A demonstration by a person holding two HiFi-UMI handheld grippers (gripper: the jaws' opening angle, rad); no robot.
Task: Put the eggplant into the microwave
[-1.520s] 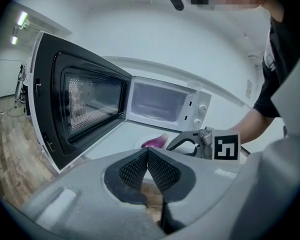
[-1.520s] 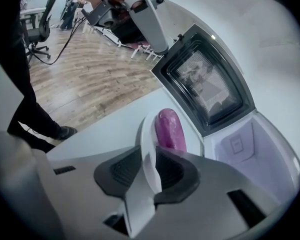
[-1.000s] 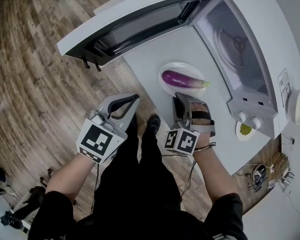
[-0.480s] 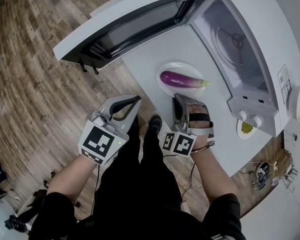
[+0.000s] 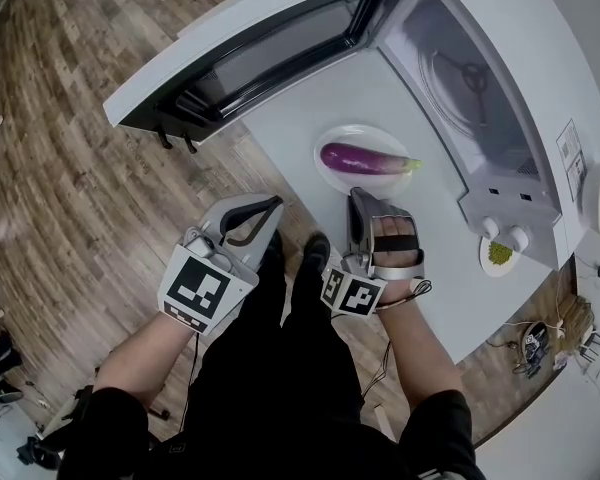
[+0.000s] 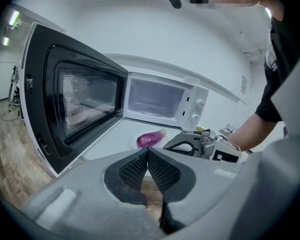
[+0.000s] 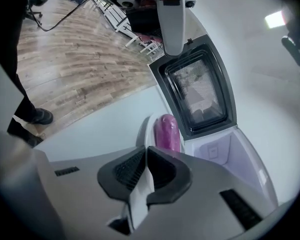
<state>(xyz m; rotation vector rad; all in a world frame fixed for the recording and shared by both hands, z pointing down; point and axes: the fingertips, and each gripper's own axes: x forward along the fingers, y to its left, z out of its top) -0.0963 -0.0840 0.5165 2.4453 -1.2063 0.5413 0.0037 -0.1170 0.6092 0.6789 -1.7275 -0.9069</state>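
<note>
We look straight down on a white bench [image 5: 435, 268] with the microwave [image 5: 545, 58] standing at its far side, its door [image 5: 270, 48] swung wide open to the left and the cavity bare apart from the roller ring [image 5: 470, 80] on its floor. The eggplant [image 5: 365, 158] is not inside yet: it lies lengthwise on a white plate [image 5: 352, 184] on the bench, just in front of the open cavity, its green stalk end turned toward the control-panel side. The right tool [image 5: 358, 194] sits just short of the plate's near rim and points at the eggplant; its jaws have just been closing and now stand tip to tip with nothing between them, the purple fruit showing just beyond them in its own view. The left tool [image 5: 268, 202] hangs off the bench's edge over the wooden floor [image 5: 60, 168], well apart from the plate, its jaws pressed together and holding nothing. Below the microwave's two knobs [image 5: 492, 229] we spot a small dish [image 5: 498, 255] with something green on it. A dark shoe [image 5: 316, 248] shows on the floor between the two tools.
</note>
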